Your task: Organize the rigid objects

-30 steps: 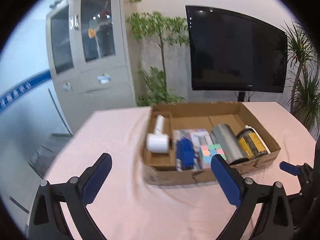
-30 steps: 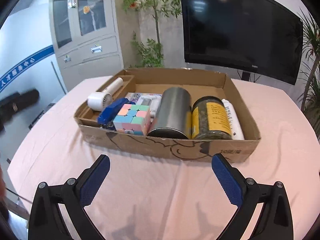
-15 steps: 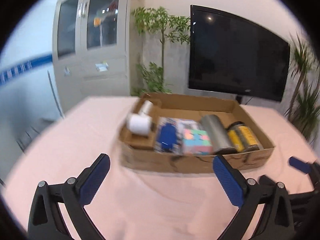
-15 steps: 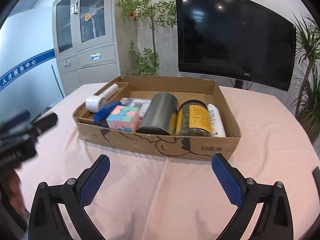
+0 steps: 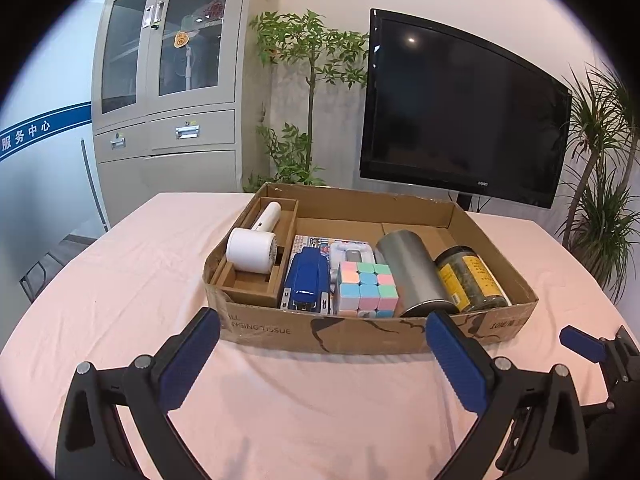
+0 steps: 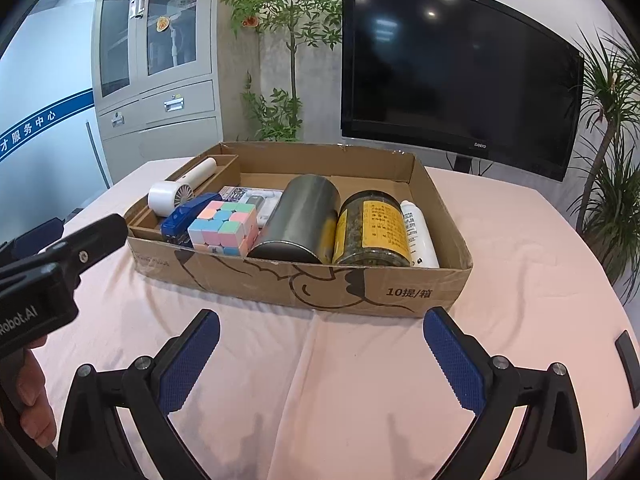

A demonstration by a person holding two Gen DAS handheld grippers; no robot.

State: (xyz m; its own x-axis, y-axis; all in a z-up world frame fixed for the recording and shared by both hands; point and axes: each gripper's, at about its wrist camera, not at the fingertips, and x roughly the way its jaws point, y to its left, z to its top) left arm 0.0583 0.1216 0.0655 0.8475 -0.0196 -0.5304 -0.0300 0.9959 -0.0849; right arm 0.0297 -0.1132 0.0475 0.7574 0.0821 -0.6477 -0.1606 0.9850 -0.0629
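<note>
- Counter [image 6: 360,360]: covered in plain pale pink cloth.
- Cardboard box [image 6: 320,288]: brown, with black line drawing and black print on its front wall.
- Puzzle cube [image 5: 366,288]: pastel squares of pink, mint green and light blue.
- Stapler [image 5: 307,282]: deep blue.
- Handheld fan [image 5: 253,249]: white.
- Metal canister [image 6: 302,216]: plain grey steel.
- Glass jar [image 6: 372,232]: dark olive contents, yellow label with black text.
- Bottle [image 6: 418,232]: white with small black print.
- Fingers [image 6: 190,360]: blue textured pads on black frames.

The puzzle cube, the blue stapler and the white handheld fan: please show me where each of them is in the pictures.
puzzle cube [image 5: 367,289], left wrist view, on the middle of its top face.
blue stapler [image 5: 308,276], left wrist view, on its blue top cover.
white handheld fan [image 6: 166,197], right wrist view, on its round white head.
</note>
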